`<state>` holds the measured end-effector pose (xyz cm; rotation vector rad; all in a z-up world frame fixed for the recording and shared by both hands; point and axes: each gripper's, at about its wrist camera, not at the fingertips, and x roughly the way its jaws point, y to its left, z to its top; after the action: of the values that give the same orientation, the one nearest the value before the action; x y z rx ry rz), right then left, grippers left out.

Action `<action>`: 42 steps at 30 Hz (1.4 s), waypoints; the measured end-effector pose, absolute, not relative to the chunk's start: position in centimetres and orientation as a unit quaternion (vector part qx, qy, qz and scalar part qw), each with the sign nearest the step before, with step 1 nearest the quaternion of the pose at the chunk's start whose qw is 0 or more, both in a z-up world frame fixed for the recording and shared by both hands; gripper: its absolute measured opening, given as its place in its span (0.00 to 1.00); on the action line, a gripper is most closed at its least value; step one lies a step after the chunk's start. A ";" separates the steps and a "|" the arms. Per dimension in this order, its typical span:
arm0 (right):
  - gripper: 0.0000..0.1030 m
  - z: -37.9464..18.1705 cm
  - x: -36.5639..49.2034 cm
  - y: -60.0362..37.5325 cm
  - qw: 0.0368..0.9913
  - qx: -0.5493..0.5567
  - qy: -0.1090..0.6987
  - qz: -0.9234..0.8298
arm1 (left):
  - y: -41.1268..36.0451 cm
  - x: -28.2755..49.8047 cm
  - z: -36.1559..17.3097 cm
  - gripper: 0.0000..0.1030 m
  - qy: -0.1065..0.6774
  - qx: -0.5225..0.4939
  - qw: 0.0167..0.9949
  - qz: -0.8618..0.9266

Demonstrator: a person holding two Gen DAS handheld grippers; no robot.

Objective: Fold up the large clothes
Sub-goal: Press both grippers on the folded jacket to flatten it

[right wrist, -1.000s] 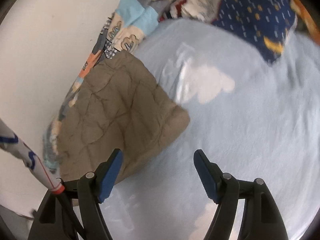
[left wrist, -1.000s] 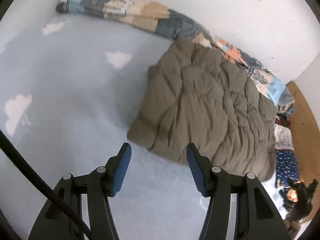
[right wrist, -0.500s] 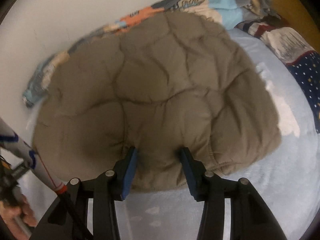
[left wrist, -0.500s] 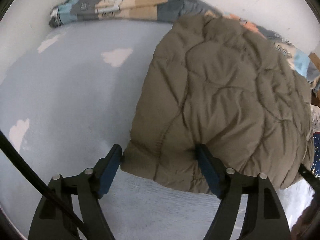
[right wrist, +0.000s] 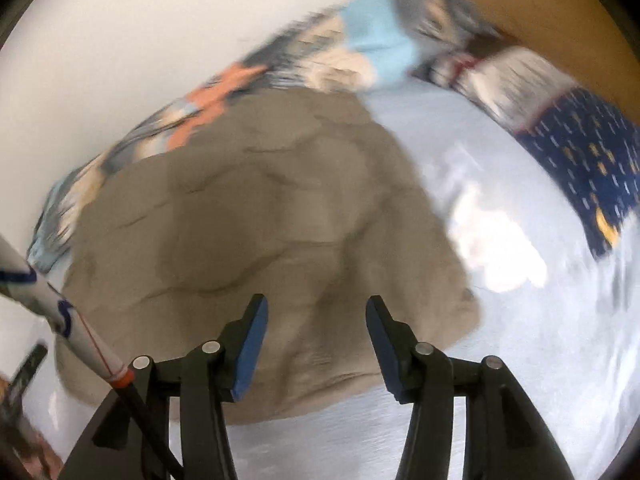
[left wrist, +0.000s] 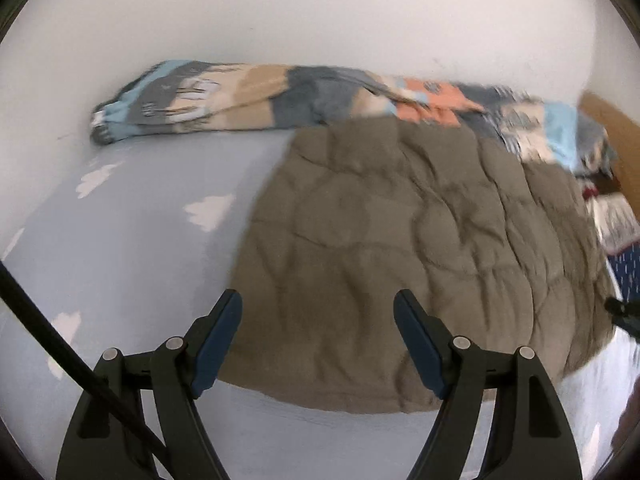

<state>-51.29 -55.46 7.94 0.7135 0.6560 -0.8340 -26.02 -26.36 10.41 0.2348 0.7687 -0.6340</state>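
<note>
While both tools hang over the near hem, I read the brown quilted jacket (left wrist: 420,248) as lying flat on the bed (left wrist: 132,248), ahead of and below them, its far edge touching the patterned blanket (left wrist: 280,96) along the wall. The left tool (left wrist: 318,340) stands wide, nothing between its pads; the near-left corner sits under its span. The right tool (right wrist: 316,344) has just been opening from a narrower setting and stands half spread above the fabric, gripping nothing. The jacket's long axis runs across both views, parallel to the wall. I judge each tool equally near its own hem corner.
</note>
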 end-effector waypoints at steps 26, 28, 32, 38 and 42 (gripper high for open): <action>0.63 6.2 -44.5 -50.3 0.838 0.229 0.375 -0.323 | -30.8 -30.1 8.5 0.76 0.316 0.212 0.867 -0.322; 0.68 5.9 -44.8 -50.5 0.836 0.235 0.376 -0.323 | -30.8 -30.1 8.6 0.76 0.313 0.216 0.867 -0.321; 0.71 5.7 -45.1 -50.9 0.834 0.249 0.374 -0.320 | -30.9 -30.2 8.6 0.76 0.311 0.219 0.868 -0.321; 0.71 7.4 -46.4 -51.3 0.840 0.256 0.346 -0.331 | -30.9 -30.2 8.7 0.76 0.310 0.219 0.868 -0.320; 0.71 7.8 -48.0 -52.6 0.832 0.275 0.329 -0.353 | -30.9 -30.3 8.8 0.76 0.307 0.223 0.869 -0.319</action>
<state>-47.96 -52.63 7.77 0.5831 0.6973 -0.7475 -30.32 -30.90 8.83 0.4661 0.6424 -0.6670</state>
